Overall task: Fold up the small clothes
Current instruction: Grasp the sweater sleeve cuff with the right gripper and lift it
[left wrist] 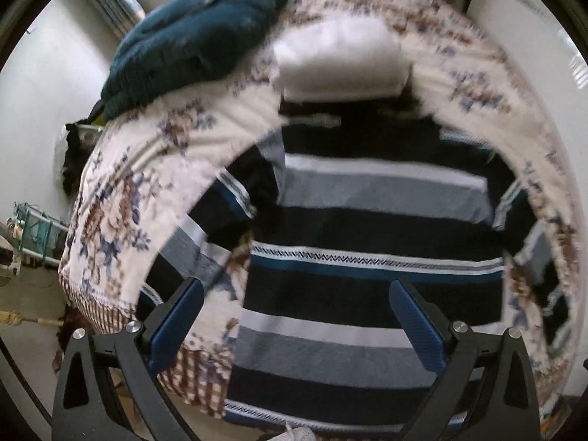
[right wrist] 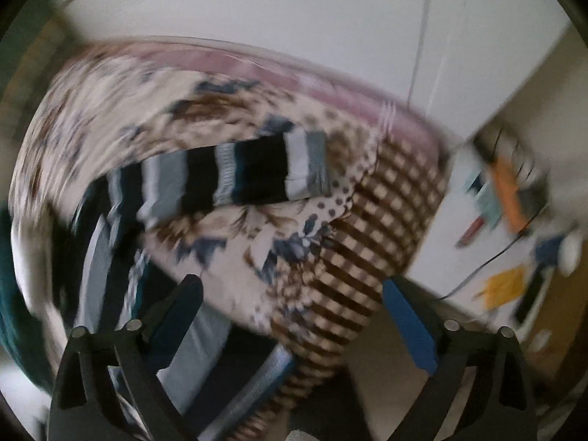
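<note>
A striped sweater [left wrist: 371,228] in black, grey, white and blue lies spread flat on a floral bedspread [left wrist: 121,191], its hem toward me. My left gripper [left wrist: 294,294] is open and empty, hovering over the sweater's lower part. In the blurred right wrist view one striped sleeve [right wrist: 235,172] stretches out across the bedspread [right wrist: 235,235] toward the bed's corner. My right gripper [right wrist: 292,292] is open and empty, above the bed's edge, beside the sweater body [right wrist: 99,257].
A dark teal blanket [left wrist: 191,40] and a white folded cloth [left wrist: 341,58] lie at the far end of the bed. A checked bed skirt [right wrist: 371,220] hangs at the corner. A cluttered white surface [right wrist: 496,220] stands right of the bed.
</note>
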A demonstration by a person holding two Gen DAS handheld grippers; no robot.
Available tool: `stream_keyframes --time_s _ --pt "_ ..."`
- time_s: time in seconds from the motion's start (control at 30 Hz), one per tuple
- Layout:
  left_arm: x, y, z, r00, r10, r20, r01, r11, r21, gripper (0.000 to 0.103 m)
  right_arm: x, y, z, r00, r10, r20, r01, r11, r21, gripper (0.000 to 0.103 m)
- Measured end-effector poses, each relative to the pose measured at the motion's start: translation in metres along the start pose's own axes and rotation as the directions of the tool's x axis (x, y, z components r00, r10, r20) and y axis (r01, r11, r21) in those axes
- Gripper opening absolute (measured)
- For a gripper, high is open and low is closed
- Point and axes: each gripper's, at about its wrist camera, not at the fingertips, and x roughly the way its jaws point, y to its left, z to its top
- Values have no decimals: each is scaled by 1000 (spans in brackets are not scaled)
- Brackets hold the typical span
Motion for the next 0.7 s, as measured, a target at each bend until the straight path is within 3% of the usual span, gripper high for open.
stream_keyframes --time_s 0.1,0.23,0.3,0.33,0.4,0.43,0.5,0.57,0.7 --pt "44 -14 -1 998 20 -67 -20 1000 -5 103 75 -23 28 996 84 -45 -74 981 181 94" --pt "94 -27 0 991 32 -133 -36 999 -25 103 160 -45 53 971 235 -38 -198 883 425 91" --pt "112 -28 1 989 33 -147 -40 998 -48 103 188 -50 59 948 318 5 -275 813 514 83" --pt "119 -28 3 988 28 -153 -38 997 -63 103 199 -51 62 940 339 40 -303 775 555 76" --pt "134 -25 4 986 16 -168 -31 995 -92 103 205 -49 66 929 352 115 -350 737 578 57" --pt "138 -26 5 985 11 -170 -29 994 -101 103 204 -45 68 932 339 130 -349 740 575 32" --pt "148 -21 6 986 -4 -168 -17 992 -124 103 195 -27 76 942 297 157 -334 788 517 7" --pt "153 -12 9 988 -19 -154 -4 989 -145 103 178 -2 83 947 262 189 -320 840 438 7" --pt "155 15 16 993 -17 -115 -4 984 -178 103 118 89 93 949 198 244 -239 960 150 7"
